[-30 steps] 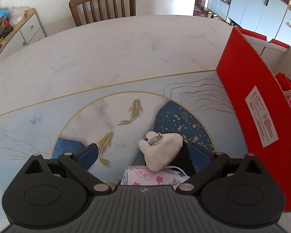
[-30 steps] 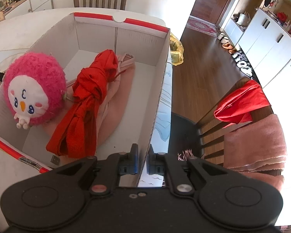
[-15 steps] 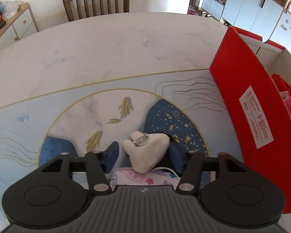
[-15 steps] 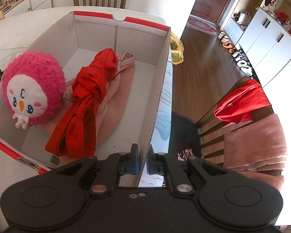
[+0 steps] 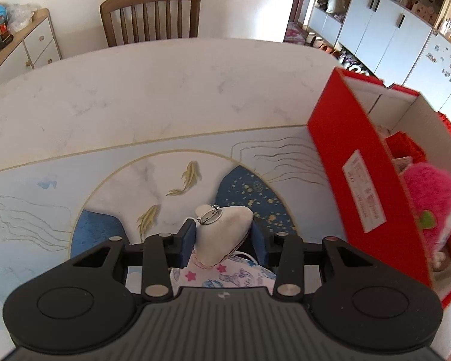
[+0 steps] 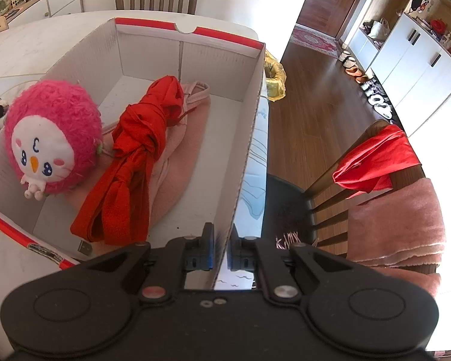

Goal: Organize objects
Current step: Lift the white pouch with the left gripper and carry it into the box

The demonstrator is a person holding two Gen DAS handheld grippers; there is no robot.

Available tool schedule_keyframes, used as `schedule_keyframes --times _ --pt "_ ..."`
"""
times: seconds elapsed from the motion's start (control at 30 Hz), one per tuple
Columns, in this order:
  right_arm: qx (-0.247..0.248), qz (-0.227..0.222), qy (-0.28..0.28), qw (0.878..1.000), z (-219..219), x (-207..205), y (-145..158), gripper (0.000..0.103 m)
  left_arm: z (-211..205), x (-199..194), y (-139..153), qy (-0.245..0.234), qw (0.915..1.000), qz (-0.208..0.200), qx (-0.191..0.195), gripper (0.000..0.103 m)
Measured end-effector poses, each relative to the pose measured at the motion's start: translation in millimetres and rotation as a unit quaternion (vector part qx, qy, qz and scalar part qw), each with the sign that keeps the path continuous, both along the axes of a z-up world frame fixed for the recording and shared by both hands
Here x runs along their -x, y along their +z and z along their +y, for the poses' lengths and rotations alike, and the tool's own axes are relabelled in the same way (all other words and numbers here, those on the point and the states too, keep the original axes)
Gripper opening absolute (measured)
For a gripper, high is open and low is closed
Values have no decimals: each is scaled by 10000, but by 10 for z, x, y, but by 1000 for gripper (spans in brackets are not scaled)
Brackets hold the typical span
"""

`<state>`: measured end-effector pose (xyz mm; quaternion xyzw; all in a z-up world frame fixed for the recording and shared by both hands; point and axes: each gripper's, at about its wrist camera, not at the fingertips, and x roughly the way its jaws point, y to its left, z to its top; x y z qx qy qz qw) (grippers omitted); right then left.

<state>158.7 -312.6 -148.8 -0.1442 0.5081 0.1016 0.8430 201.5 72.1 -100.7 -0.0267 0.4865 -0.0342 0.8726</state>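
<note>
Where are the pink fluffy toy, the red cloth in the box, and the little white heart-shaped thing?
pink plush toy [image 6: 49, 138]: right wrist view, white face.
red cloth [image 6: 132, 162]: right wrist view, knotted middle.
white heart cushion [image 5: 225, 234]: left wrist view, centre of its fabric.

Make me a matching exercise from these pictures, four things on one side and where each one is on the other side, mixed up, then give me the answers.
Things:
1. white heart-shaped plush
2. pink round plush toy
3. red cloth
4. box wall

Places:
A. draped over a chair back beside the table
B. pinched between the fingers of the right gripper
C. gripped between the fingers of the left gripper
D. inside the red box, at its left side in the right wrist view

Pairs: 1-C, 2-D, 3-A, 4-B
</note>
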Motion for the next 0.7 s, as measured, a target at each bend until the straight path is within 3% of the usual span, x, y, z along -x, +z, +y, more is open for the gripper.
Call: schedule_keyframes --times 0.4,0.7 --pt "-30 -25 11 10000 8 -7 5 7 -338 210 547 -459 9982 -285 265 39" --pt "-42 -61 48 10000 -10 13 19 7 -862 313 920 -1203 9897 -656 417 39"
